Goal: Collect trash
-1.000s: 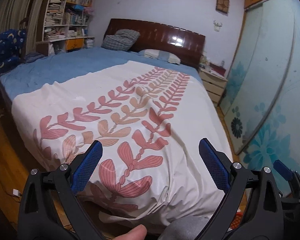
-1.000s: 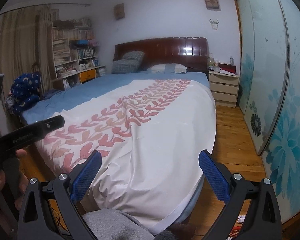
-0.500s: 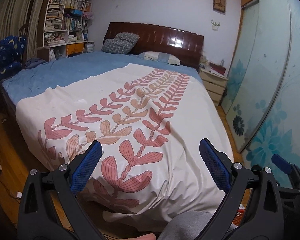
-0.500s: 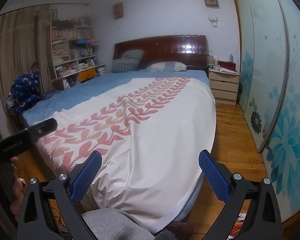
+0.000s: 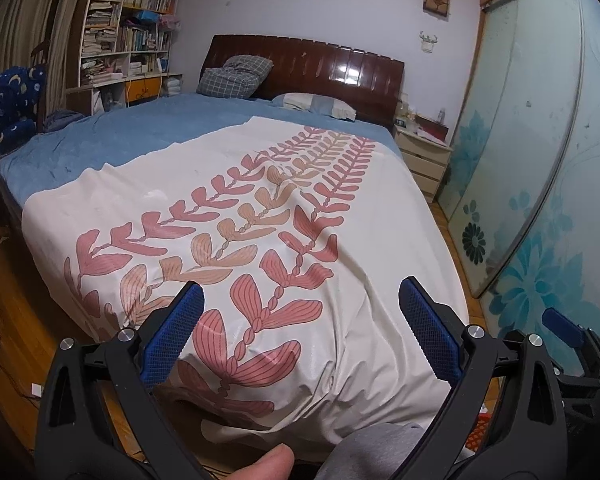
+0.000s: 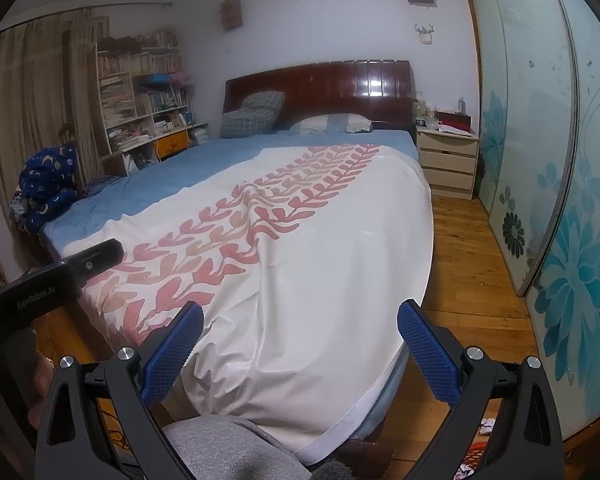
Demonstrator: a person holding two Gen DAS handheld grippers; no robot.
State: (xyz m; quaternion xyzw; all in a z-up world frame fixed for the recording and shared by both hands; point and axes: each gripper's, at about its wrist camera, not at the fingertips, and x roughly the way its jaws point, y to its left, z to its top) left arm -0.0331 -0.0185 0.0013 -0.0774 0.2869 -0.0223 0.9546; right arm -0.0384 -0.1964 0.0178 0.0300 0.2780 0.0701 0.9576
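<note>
At the foot of the bed [image 5: 260, 208], the left gripper [image 5: 300, 332] and right gripper [image 6: 300, 344] are hovering with jaws spread wide, gripping nothing. Trash is showing only as small scraps [image 6: 488, 426] on the floor [image 6: 472, 264], lower right.

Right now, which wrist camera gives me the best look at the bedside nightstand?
The right wrist view: the nightstand faces the camera, its drawer fronts and cluttered top all clear, standing between the bed and the sliding wardrobe door. The left wrist view shows it smaller and at an angle, partly cut off by the bed's corner.
</note>
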